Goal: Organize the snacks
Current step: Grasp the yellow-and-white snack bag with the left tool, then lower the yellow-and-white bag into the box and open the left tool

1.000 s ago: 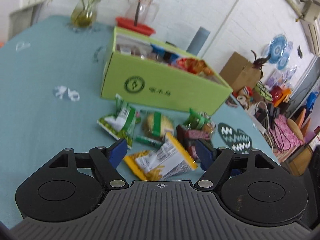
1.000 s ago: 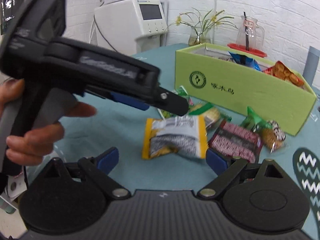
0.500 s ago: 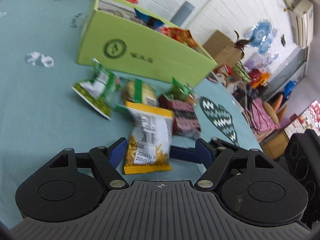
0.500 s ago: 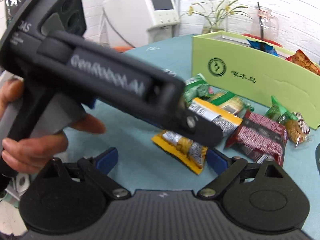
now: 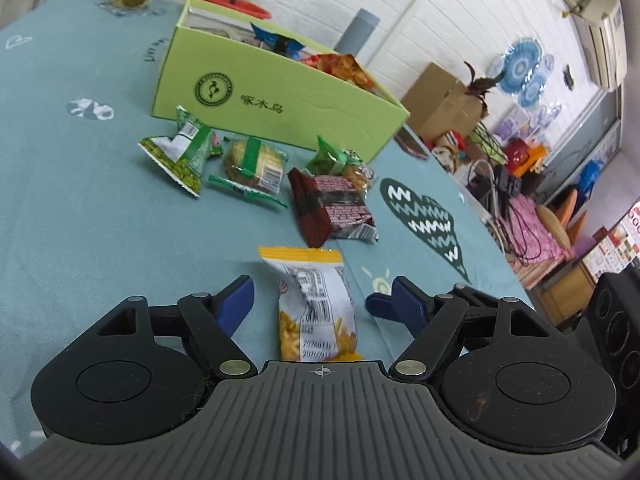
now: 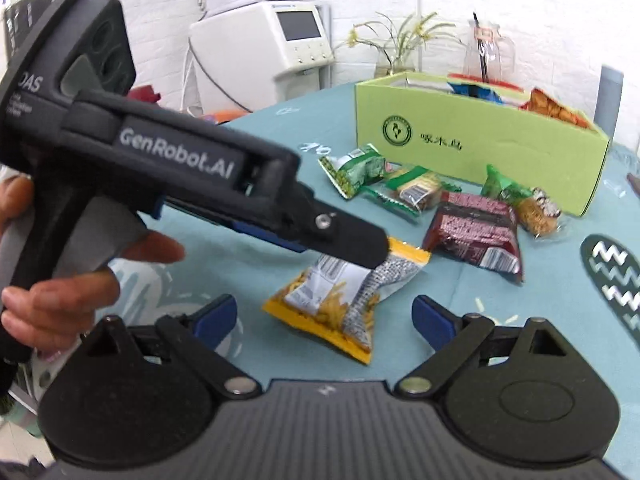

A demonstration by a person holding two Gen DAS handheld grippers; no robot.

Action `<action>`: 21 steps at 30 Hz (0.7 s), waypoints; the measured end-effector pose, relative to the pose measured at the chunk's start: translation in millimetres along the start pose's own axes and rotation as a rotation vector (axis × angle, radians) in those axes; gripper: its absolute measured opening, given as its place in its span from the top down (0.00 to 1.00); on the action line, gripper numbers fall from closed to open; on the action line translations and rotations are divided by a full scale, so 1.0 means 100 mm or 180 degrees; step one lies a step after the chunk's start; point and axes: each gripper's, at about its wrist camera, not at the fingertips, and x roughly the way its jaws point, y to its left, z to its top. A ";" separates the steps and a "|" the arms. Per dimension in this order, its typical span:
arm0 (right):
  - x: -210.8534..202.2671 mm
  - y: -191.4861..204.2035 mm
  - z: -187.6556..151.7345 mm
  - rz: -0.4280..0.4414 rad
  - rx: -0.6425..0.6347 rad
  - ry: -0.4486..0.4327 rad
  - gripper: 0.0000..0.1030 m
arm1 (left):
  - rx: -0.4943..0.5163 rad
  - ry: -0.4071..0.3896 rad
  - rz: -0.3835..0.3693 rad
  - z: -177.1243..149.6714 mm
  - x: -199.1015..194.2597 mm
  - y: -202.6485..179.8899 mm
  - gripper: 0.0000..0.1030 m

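Two open grippers, yellow snack packet (image 5: 316, 304) (between fingers)

I'm working in a lived-in home room: a desk (image 5: 60, 208) under a teal heart-print cloth, whitewashed brick walls, a vase of flowers (image 6: 394, 54), a glass pitcher (image 6: 486, 54), a water dispenser (image 6: 280, 36), an air conditioner (image 5: 602, 30), and cluttered boxes (image 5: 444, 108).

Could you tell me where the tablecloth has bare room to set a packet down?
Bare cloth lies left of the green pea packet and green box, and around the zigzag heart print. It is crowded before the box, among the snacks.
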 end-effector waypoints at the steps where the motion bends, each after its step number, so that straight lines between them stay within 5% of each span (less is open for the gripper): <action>1: 0.02 0.01 -0.01 -0.0006 -0.0017 0.0001 0.10 | -0.0011 0.0025 0.0013 0.01 0.03 0.01 0.41; 3: 0.11 0.03 0.00 -0.0094 -0.0078 0.0014 0.10 | 0.0005 0.0075 0.0040 -0.01 0.08 0.02 0.44; 5: 0.19 0.06 0.00 -0.0175 -0.0141 -0.0024 0.13 | 0.0056 0.0102 0.0016 -0.04 0.15 0.02 0.62; 6: 0.20 0.06 0.02 -0.0190 -0.0143 -0.0036 0.19 | 0.0089 0.0144 -0.0005 -0.06 0.17 0.01 0.77; 7: 0.19 0.05 0.05 -0.0159 -0.0121 -0.0035 0.32 | 0.0081 0.0177 -0.0054 -0.07 0.18 0.02 0.81; 8: 0.18 0.04 0.10 -0.0132 -0.0086 -0.0016 0.32 | 0.0007 0.0178 -0.0057 -0.07 0.17 0.04 0.84; 15: 0.07 -0.07 0.47 -0.0143 -0.0201 -0.0272 0.31 | -0.0018 -0.0086 -0.0162 0.29 -0.01 -0.04 0.85; 21: 0.35 -0.41 1.20 -0.0251 -0.0475 -0.0495 0.30 | 0.0101 -0.0384 -0.0150 1.13 0.08 -0.02 0.84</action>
